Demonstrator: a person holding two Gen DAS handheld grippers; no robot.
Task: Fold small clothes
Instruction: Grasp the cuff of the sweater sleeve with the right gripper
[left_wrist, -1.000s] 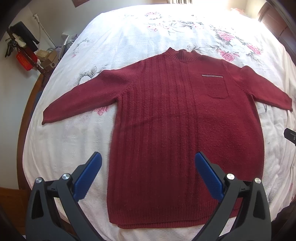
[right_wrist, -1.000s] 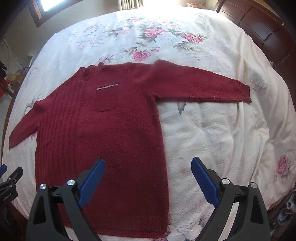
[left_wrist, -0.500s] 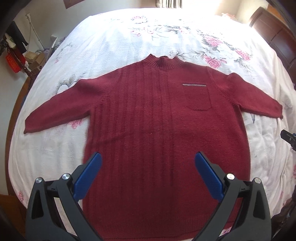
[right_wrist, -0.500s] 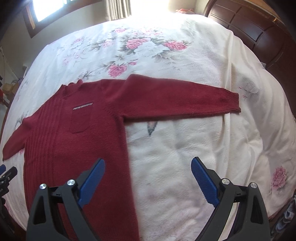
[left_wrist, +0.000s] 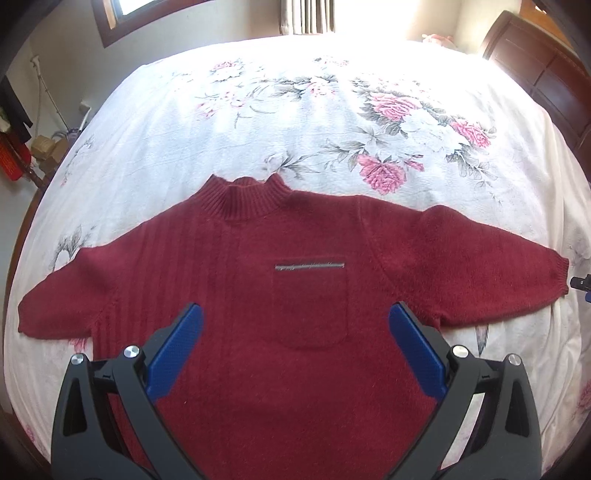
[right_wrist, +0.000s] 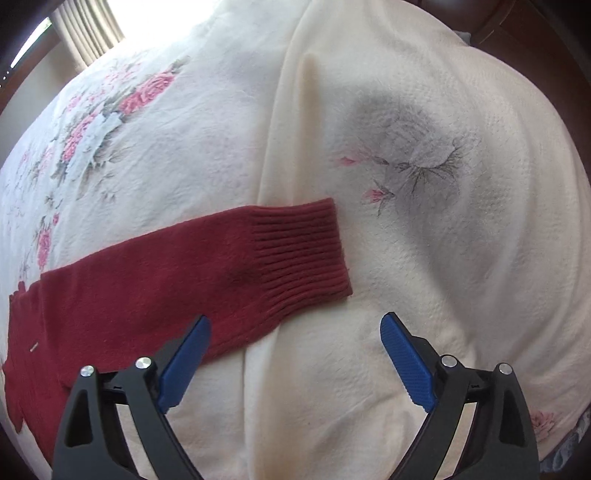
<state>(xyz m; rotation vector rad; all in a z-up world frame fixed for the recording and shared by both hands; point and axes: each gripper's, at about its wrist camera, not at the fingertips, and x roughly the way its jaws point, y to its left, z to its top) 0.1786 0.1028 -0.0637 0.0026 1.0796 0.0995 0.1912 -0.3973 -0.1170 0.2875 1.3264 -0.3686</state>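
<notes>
Dark red knit sweater (left_wrist: 295, 302) laid flat, front up, on bed w/ floral bedspread (left_wrist: 332, 122); ribbed collar (left_wrist: 245, 199) toward far edge of bed, both sleeves spread out to the sides; chest pocket (left_wrist: 310, 302) w/ grey trim strip along its top.

Left gripper (left_wrist: 295, 347) above sweater body, over the chest; blue fingers (left_wrist: 173, 358) spread wide, nothing between them; pocket seen in the gap; contact w/ fabric not discernible.

Right gripper (right_wrist: 295, 362) near right edge of bed, by end of one sleeve (right_wrist: 166, 280); blue fingers (right_wrist: 406, 365) wide apart, nothing held; inner finger over sleeve's lower edge, outer finger over bare bedspread; ribbed cuff (right_wrist: 303, 251) flat on bedspread, just ahead of the gap and to its left; touching or not, can't tell.

Bedspread creased into soft folds around cuff; faded grey-pink flower print (right_wrist: 417, 158) beyond cuff.

Dark wood headboard (left_wrist: 546, 77) at far right corner of bed; window (left_wrist: 147, 11) and curtain (left_wrist: 306, 16) behind far edge; red item and boxes on floor past left edge, too small to ID.
</notes>
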